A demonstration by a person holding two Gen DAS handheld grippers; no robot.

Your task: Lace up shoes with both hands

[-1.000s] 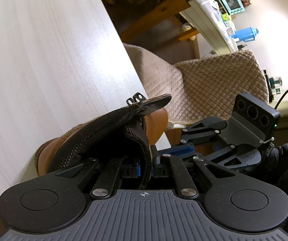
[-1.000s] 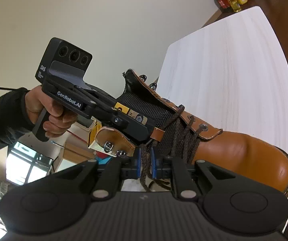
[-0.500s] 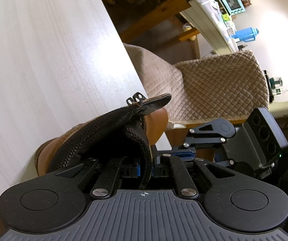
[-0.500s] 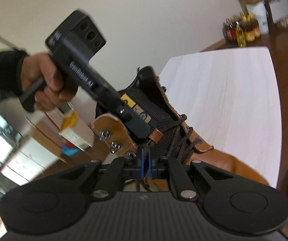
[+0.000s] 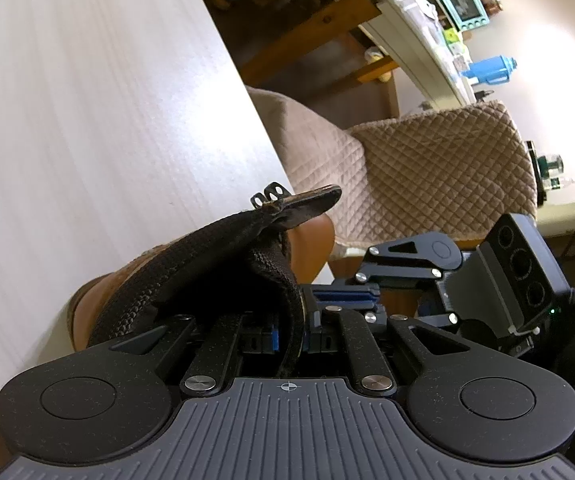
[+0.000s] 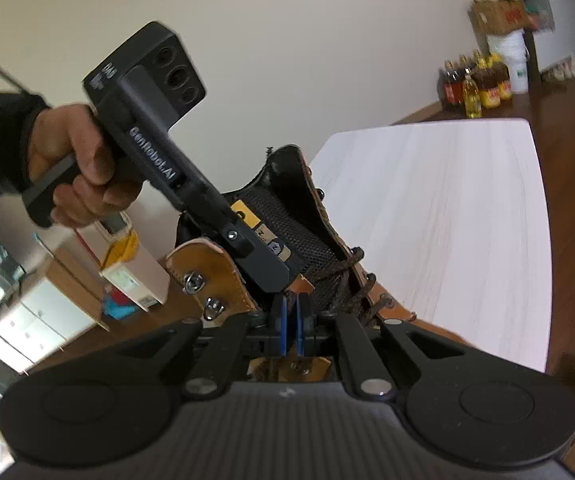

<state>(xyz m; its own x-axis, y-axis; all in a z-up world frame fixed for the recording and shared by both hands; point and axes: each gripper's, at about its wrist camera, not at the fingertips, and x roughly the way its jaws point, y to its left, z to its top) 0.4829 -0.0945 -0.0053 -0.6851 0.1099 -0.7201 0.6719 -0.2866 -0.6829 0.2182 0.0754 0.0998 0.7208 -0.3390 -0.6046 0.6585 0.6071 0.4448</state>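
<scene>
The boot (image 6: pixel 371 304) lies at the near edge of the white table (image 6: pixel 447 220), toe pointing away across the top, its upper open and only the lower eyelets crossed by the dark lace (image 6: pixel 351 276). The mesh tongue (image 5: pixel 215 256) is pulled up and back out of the opening, probably to keep the eyelet rows clear for threading. The left gripper (image 5: pixel 289 332) does this: its jaws are nearly closed, clamped on the tongue's edge. The right gripper (image 6: pixel 292 320) sits low by the tan flap (image 6: pixel 211 280) with its hooks; its blue pads stand almost together, and whether the lace is pinched between them I cannot tell. A quilted chair (image 5: pixel 427 176) stands beyond the table
</scene>
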